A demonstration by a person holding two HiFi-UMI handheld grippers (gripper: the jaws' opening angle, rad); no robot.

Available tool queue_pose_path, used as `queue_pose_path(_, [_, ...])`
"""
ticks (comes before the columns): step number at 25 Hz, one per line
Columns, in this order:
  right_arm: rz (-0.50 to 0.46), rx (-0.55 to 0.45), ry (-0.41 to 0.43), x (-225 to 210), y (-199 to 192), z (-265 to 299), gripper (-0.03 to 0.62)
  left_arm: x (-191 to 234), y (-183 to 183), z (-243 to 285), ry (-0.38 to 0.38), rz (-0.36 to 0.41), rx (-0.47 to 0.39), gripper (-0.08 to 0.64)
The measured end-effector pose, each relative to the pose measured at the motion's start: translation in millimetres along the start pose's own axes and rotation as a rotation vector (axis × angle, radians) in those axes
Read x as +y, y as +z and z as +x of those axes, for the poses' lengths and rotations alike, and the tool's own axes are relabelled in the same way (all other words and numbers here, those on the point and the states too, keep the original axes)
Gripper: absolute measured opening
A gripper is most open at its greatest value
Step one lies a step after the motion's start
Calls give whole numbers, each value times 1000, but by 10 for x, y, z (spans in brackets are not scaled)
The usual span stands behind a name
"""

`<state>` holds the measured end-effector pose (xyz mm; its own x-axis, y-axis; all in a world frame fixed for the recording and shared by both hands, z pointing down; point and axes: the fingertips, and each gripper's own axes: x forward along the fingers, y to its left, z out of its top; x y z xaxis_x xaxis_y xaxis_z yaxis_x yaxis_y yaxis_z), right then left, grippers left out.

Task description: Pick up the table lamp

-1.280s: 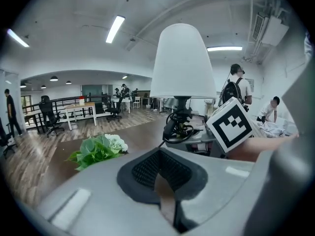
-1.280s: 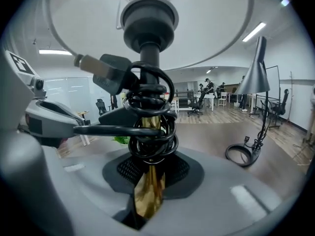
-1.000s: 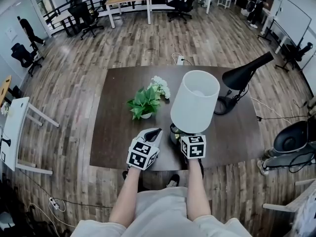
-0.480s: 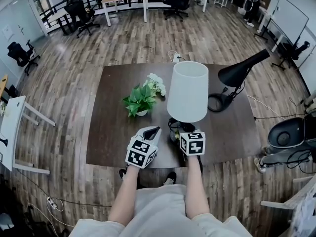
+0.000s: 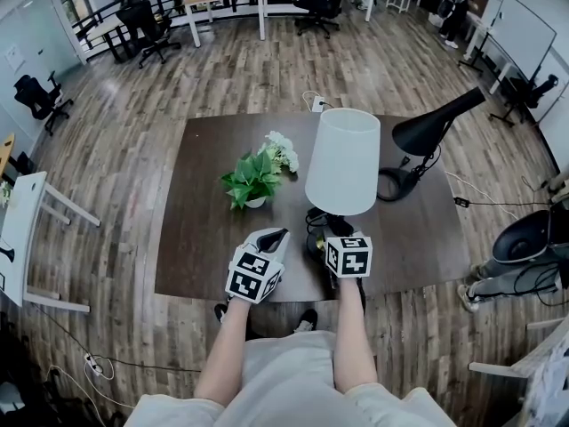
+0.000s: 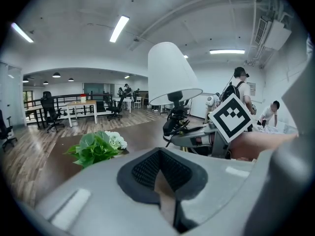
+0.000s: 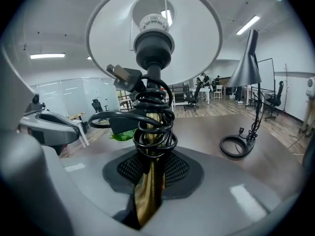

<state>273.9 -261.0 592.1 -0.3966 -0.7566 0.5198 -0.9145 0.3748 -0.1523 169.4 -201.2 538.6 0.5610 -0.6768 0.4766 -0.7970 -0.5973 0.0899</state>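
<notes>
The right gripper (image 5: 331, 238) clamps the brass stem (image 7: 147, 200) of the white-shaded table lamp (image 5: 343, 161) at the near edge of the dark wooden table (image 5: 204, 238). The grasp looks done, and lifting clear seems left. The left gripper (image 5: 271, 241), jaws together and empty, sits just left.

We logged pale grey shells on the left gripper (image 5: 279, 236) and the right gripper (image 5: 328, 239), each with a white cube of black square markers. Pads (image 6: 147, 169) were dark ribbed mesh. The person wore a light grey garment (image 5: 293, 376) and dark shoes (image 5: 310, 326).
</notes>
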Motion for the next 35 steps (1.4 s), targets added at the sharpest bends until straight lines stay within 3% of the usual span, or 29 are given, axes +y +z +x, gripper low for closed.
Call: queue_pose_path(35, [3,4,-7,-14,-65,48,104,109,35,-64,14,1,-9,0])
